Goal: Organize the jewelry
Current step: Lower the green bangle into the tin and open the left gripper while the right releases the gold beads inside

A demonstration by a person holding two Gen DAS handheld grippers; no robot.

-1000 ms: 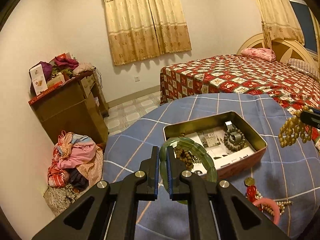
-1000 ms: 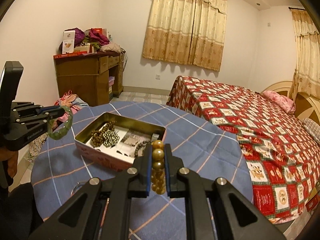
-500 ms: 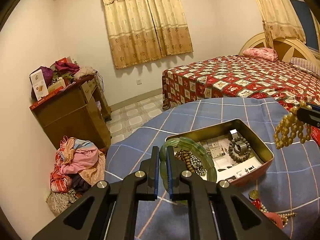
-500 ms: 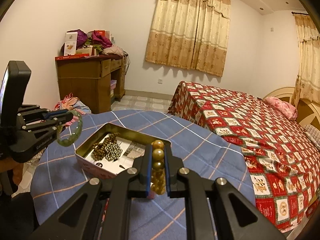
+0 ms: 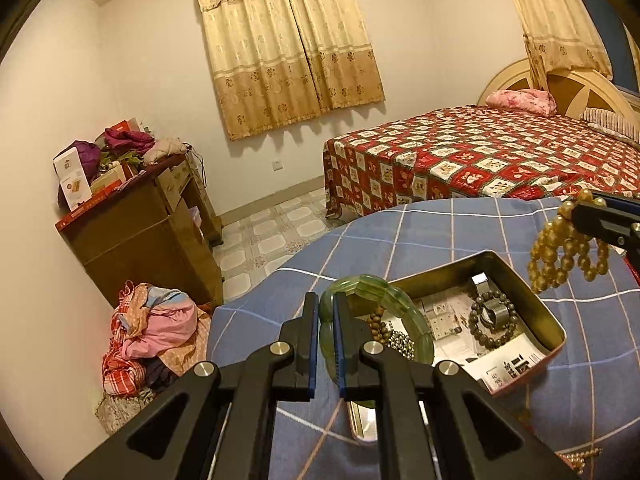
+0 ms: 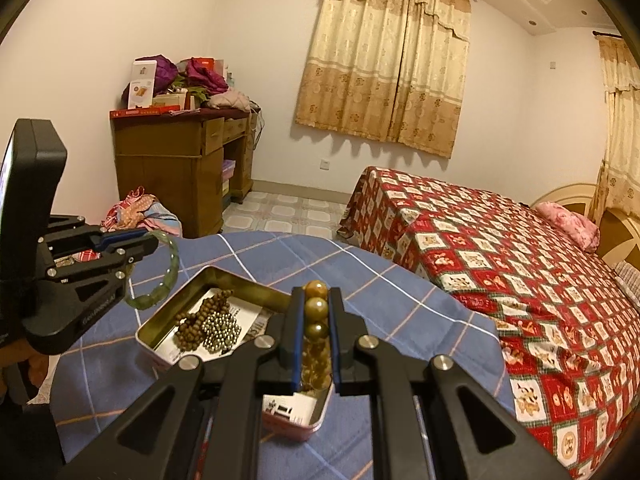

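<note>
My left gripper is shut on a green jade bangle and holds it in the air above the near left end of an open metal tin. The tin sits on a round table with a blue checked cloth and holds a dark bead bracelet, brown beads and small silver beads. My right gripper is shut on a string of amber beads above the tin's right end. The same amber beads hang at the right edge of the left wrist view.
A bed with a red patterned cover stands beyond the table. A wooden desk piled with boxes and clothes is against the left wall, with a heap of clothes on the floor beside it. More beads lie on the cloth near the tin.
Both grippers have drawn forward over the table with their jewelry, so the tin now lies closer under them. Both grips are unchanged.
</note>
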